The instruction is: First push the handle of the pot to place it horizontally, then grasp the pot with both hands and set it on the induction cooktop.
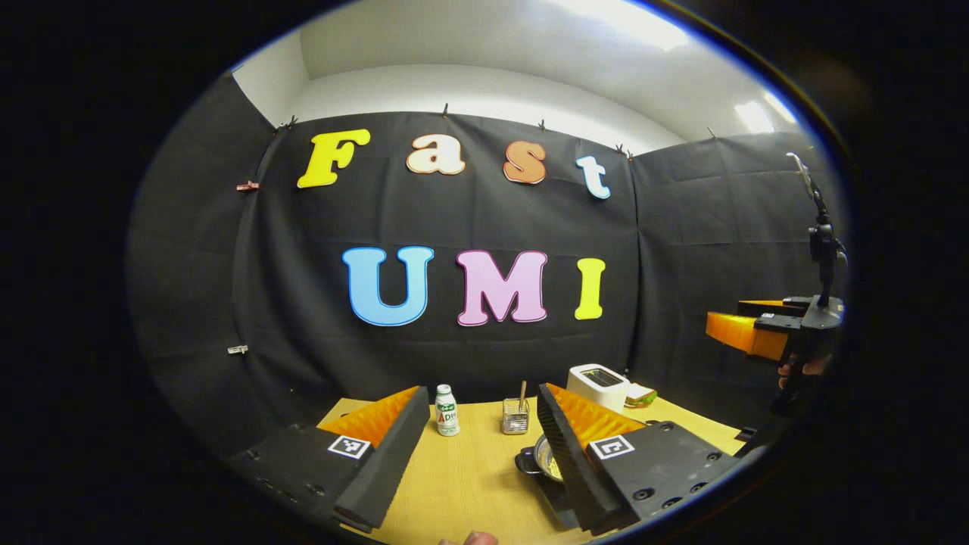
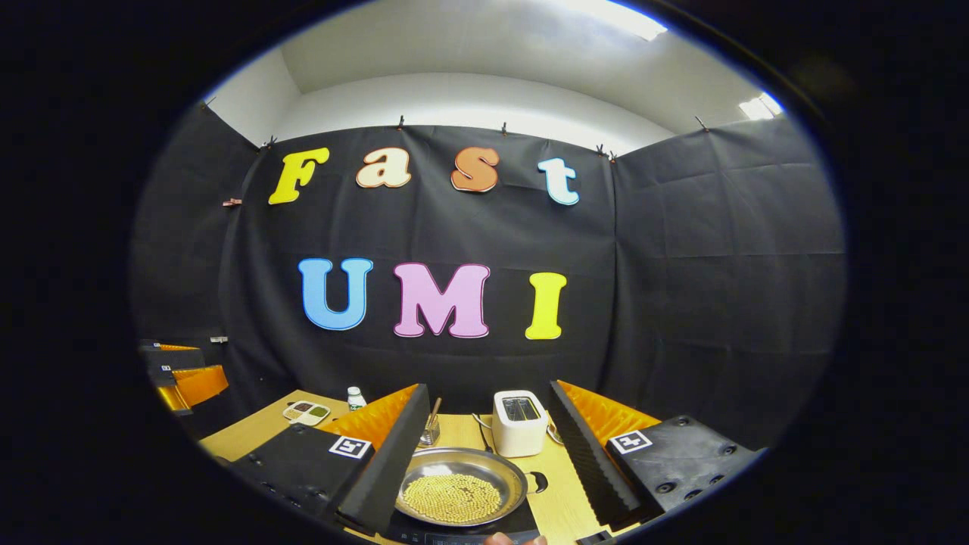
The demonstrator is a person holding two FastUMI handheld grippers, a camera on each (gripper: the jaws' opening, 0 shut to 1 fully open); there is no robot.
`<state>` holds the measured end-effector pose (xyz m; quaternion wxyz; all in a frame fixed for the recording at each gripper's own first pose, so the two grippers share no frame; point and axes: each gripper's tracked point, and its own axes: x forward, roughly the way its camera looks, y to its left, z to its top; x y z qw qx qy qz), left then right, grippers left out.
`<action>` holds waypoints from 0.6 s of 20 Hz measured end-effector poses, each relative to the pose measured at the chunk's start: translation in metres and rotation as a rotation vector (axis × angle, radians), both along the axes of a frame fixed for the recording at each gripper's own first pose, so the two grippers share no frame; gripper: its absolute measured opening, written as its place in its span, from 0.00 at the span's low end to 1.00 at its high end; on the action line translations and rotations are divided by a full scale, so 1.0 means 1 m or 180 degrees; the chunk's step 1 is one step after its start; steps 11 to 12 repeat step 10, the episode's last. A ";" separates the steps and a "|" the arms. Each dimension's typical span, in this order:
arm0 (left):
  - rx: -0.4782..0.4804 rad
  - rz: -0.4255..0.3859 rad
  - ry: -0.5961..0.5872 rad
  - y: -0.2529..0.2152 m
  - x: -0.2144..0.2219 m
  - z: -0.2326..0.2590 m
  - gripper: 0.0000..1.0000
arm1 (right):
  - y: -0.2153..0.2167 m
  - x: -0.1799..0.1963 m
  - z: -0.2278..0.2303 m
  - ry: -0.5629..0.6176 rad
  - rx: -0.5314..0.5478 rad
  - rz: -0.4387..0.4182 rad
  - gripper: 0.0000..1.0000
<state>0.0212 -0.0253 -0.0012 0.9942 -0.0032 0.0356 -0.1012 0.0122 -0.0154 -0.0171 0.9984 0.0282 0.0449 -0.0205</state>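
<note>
Looks done or nearly so. In the right gripper view the pot (image 2: 462, 496) sits on the dark induction cooktop (image 2: 522, 522), full of small yellow beads, nearest the camera. One black handle tab (image 2: 538, 482) sticks out sideways on its right, so the handle reads as roughly horizontal; the opposite side is hidden behind a finger.

Right gripper (image 2: 484, 454): fingers wide apart, holding nothing, pot showing between them.

Left gripper (image 1: 473, 446): fingers also spread, empty, bare table (image 1: 469, 484) between them. The pot's rim peeks out beside its right-hand finger in the left gripper view.

Behind: bottle (image 1: 447, 409), wire utensil holder (image 1: 515, 415), white toaster (image 2: 518, 421).

Judgement: both releases made, nothing left but backing away. Can't confirm the pot is centred on the cooktop.
</note>
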 end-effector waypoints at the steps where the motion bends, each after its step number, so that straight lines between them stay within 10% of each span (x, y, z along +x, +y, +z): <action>1: -0.0001 0.0000 0.0004 -0.001 0.000 0.000 0.85 | 0.000 -0.001 -0.001 0.0010 -0.0012 0.0008 0.98; 12: -0.0018 0.0064 0.0037 0.001 0.000 -0.003 0.89 | -0.003 -0.002 -0.008 0.0117 -0.0005 0.0059 0.98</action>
